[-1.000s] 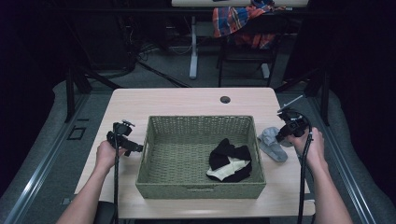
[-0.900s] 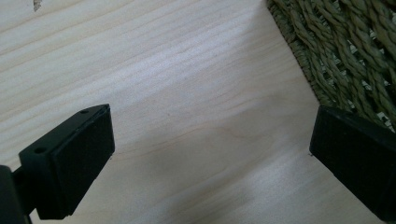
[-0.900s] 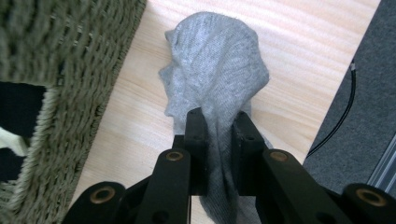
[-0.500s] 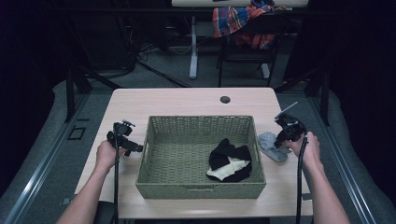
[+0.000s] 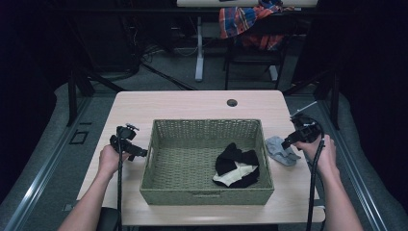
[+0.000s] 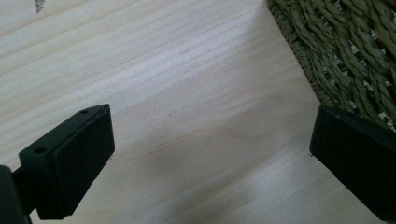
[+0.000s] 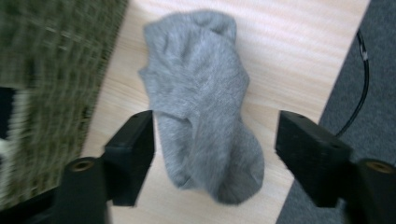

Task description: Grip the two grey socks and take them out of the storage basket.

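A grey sock [image 5: 281,149] [image 7: 201,107] lies flat on the table just right of the green woven basket [image 5: 206,129]. My right gripper [image 5: 288,142] [image 7: 215,140] hovers open over the sock, one jaw on each side of it. Inside the basket lie black and white socks [image 5: 235,166] at its right end. On the basket's left side my left gripper [image 5: 137,151] [image 6: 210,154] is held open over bare wood, with the basket's woven wall [image 6: 345,56] by its right jaw.
The light wooden table [image 5: 183,108] has a dark cable hole [image 5: 232,102] at the back. Its right edge [image 7: 336,88] runs close to the sock, with grey carpet and a black cable [image 7: 362,70] beyond. A chair with a plaid cloth [image 5: 245,19] stands behind.
My right gripper has moved toward the back right, off the middle of the grey sock, and now stands over its right edge. The left gripper has stayed still.
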The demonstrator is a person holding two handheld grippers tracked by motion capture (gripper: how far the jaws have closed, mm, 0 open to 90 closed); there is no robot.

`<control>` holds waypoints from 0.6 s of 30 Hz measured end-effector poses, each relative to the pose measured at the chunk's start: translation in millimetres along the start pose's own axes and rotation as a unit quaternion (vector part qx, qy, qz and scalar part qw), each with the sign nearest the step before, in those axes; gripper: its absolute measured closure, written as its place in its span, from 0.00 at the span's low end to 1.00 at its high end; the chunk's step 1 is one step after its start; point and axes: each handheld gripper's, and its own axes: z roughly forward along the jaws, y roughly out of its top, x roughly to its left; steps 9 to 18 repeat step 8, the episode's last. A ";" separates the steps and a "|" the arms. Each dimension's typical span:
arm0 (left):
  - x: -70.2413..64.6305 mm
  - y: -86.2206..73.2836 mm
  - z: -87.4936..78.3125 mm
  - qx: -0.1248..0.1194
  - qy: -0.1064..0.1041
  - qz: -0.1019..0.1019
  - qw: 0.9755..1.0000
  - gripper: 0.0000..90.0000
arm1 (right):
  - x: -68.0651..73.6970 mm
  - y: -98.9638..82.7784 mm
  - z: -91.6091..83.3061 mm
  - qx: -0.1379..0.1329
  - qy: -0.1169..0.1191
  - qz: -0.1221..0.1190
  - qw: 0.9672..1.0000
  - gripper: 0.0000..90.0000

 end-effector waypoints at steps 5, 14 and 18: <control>-0.2 0.4 -0.2 0.000 0.001 0.002 1.000 0.00 | 1.9 -4.2 -27.3 -0.032 0.011 -0.004 0.999 0.14; -0.2 0.8 -0.6 0.000 0.001 0.002 1.000 0.00 | 6.6 -5.1 -38.5 -0.042 0.006 -0.012 0.999 0.09; -0.2 0.8 -0.6 0.000 0.001 0.002 1.000 0.00 | 6.6 -5.1 -38.5 -0.042 0.006 -0.012 0.999 0.09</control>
